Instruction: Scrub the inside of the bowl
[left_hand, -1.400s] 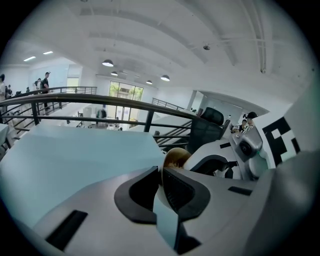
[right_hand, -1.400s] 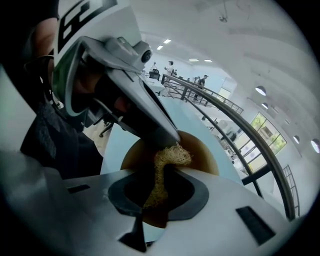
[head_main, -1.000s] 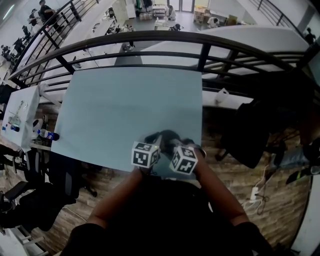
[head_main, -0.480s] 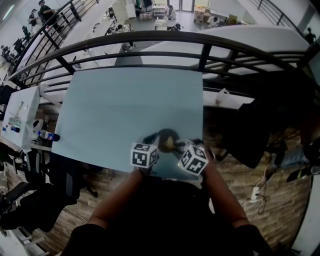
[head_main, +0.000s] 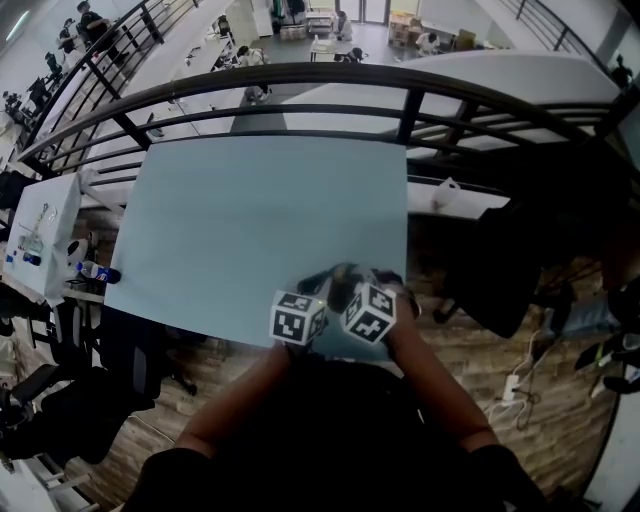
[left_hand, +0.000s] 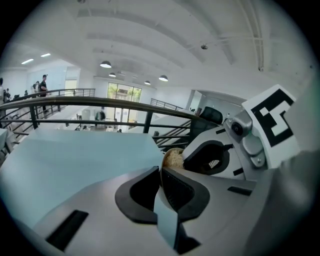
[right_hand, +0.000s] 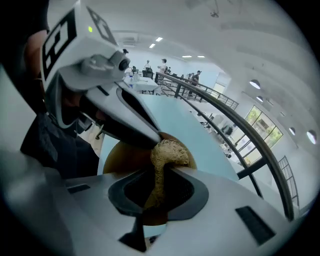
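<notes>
Tan and coarse-fibred, a wadded scrubber (right_hand: 170, 152) is pinched between the pressed-together jaws of the right gripper (right_hand: 160, 172), its bunched head poking out past the tips against the inner wall of a round brown bowl (right_hand: 117, 160), whose inside shows an ochre tone in the right gripper view. The left gripper (left_hand: 161, 172) reaches in from the other side; its jaws have just been closing, and the thin rim of the bowl is clamped between them. The bowl sits between the two grippers, at the near edge of a pale blue rectangular table (head_main: 250, 220), directly in front of the person; whether its base rests flat on the table cannot be made out. The two marker cubes stand just beside each other in the head view. A dark metal railing (head_main: 400, 75) curves beyond the table's far edge.
</notes>
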